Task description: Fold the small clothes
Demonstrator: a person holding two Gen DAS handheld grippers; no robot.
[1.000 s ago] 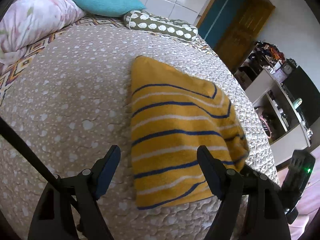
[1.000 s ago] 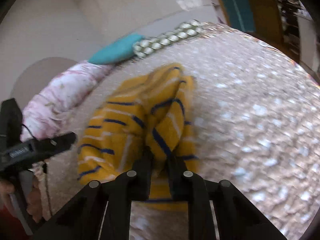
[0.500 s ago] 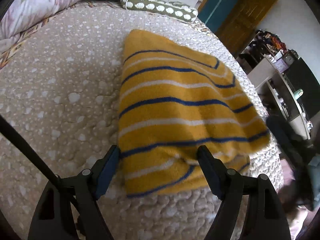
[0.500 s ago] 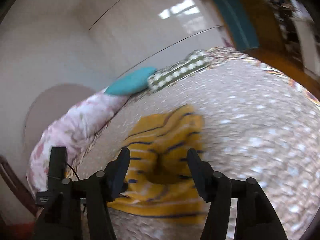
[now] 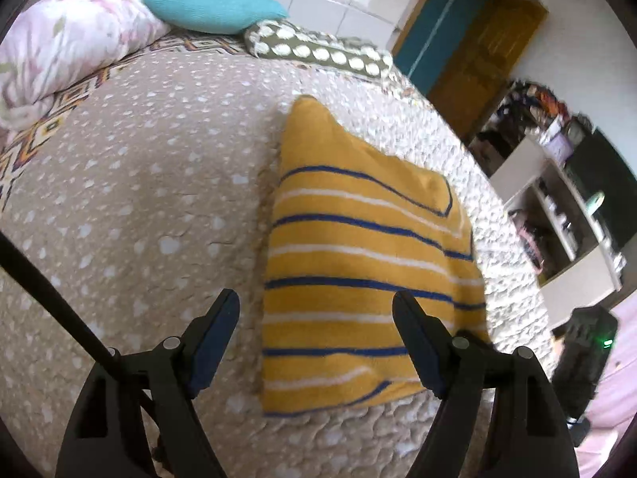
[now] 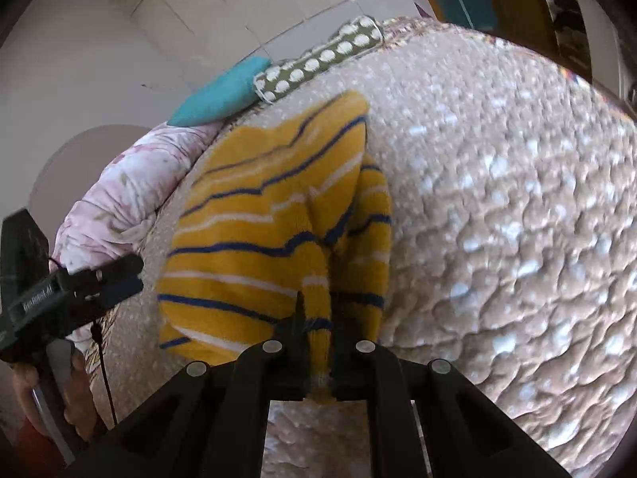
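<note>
The right gripper (image 6: 318, 342) at the bottom centre of its view has its jaws pinched tight on a raised fold of the yellow striped garment (image 6: 254, 239), which spreads away toward the upper left over the dotted bedspread (image 6: 497, 199). The left gripper (image 5: 316, 334), low in its own view, stands wide apart and grips nothing; the garment's near edge lies between and just beyond its fingertips (image 5: 223, 310), the cloth running up the middle of the frame. Further out, a teal pillow (image 5: 211, 8) and a spotted bolster (image 5: 318, 51) sit at the top, a floral quilt (image 5: 59, 47) at upper left.
</note>
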